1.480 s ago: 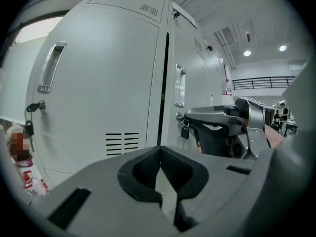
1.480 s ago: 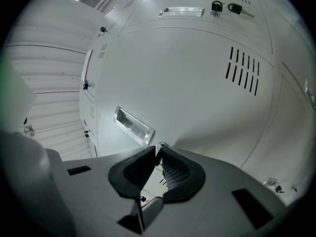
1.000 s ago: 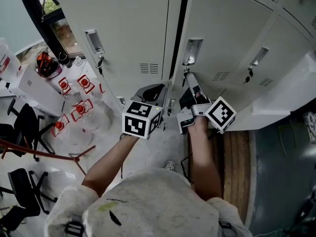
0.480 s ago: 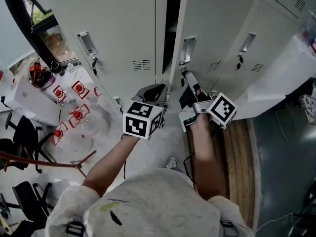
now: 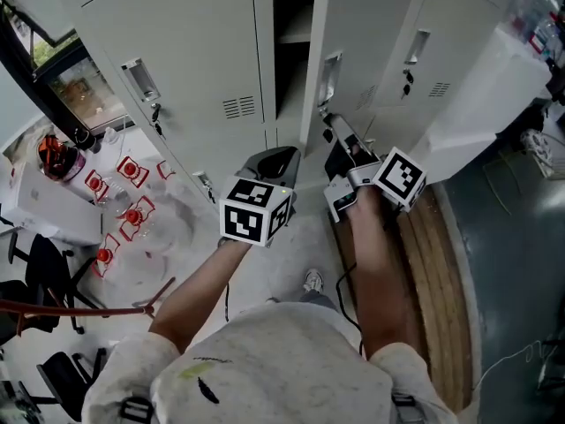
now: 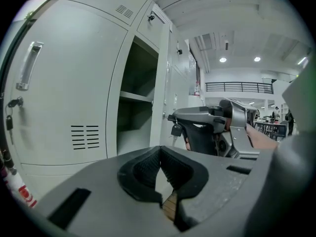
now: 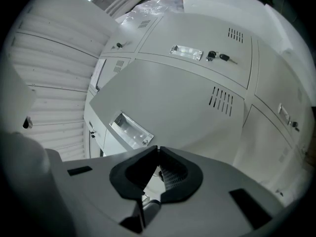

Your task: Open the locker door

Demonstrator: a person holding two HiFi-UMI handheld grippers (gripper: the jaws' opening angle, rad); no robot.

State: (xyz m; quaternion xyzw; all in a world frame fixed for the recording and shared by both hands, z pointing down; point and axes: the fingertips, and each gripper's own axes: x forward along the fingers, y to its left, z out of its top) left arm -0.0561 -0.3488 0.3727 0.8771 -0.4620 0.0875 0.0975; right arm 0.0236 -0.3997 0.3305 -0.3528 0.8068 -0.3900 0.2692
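Note:
The grey locker door [image 5: 366,42] stands partly open, with the dark compartment [image 5: 291,34] and a shelf showing to its left. My right gripper [image 5: 332,138] is at the door's lock, just below the recessed handle [image 5: 331,76], and is shut on the key there. A spare key [image 6: 176,130] hangs under its tip in the left gripper view. In the right gripper view the handle [image 7: 131,131] sits just above the meeting jaws of my right gripper [image 7: 157,149]. My left gripper [image 5: 275,157] hangs shut and empty in front of the opening [image 6: 138,98].
The neighbouring locker door [image 5: 177,69] on the left is closed, with a key in its lock. Bottles with red labels [image 5: 132,215] stand low on the left beside office chairs [image 5: 35,299]. A white box [image 5: 494,87] juts out at right above a wooden strip [image 5: 441,281].
The locker door has swung further open, widening the dark gap. My right gripper stayed on the door and moved with it. The left gripper barely moved.

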